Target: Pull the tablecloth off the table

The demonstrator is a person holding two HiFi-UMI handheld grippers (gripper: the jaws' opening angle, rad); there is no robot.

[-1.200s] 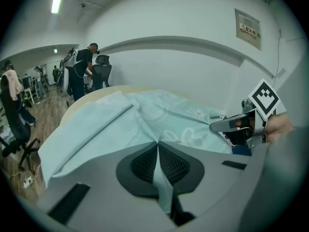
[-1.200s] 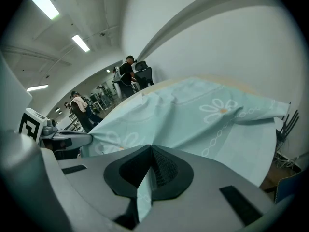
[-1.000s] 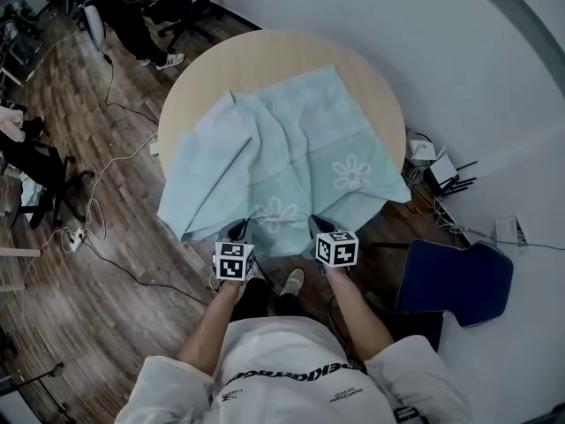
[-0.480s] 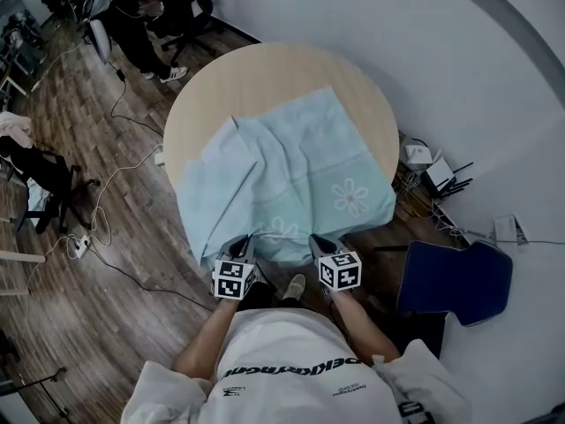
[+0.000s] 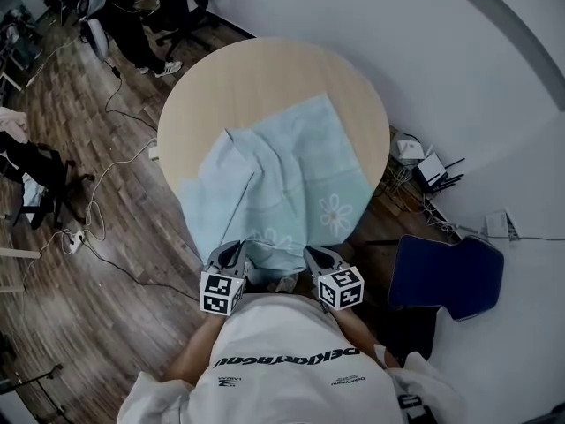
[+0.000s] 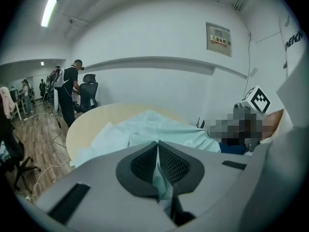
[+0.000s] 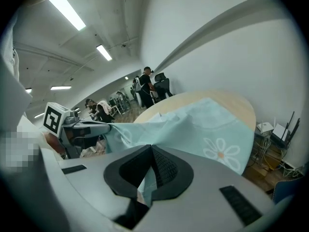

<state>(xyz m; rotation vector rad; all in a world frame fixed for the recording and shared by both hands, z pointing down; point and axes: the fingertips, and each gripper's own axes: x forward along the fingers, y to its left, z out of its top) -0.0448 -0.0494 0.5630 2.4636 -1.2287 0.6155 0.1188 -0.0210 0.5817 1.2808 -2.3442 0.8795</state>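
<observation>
Left tongs (image 5: 231, 253) pinch the cloth (image 5: 282, 170) at its 7 o'clock corner, right tongs (image 5: 315, 256) at 5 o'clock; it hangs off the bench (image 5: 265, 69) edge.

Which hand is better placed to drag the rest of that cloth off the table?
Right, narrowly. The left hand-held gripper and right hand-held gripper both clamp the tablecloth, but what lies on the table is mostly ahead of the right one; its left side hangs off.
</observation>
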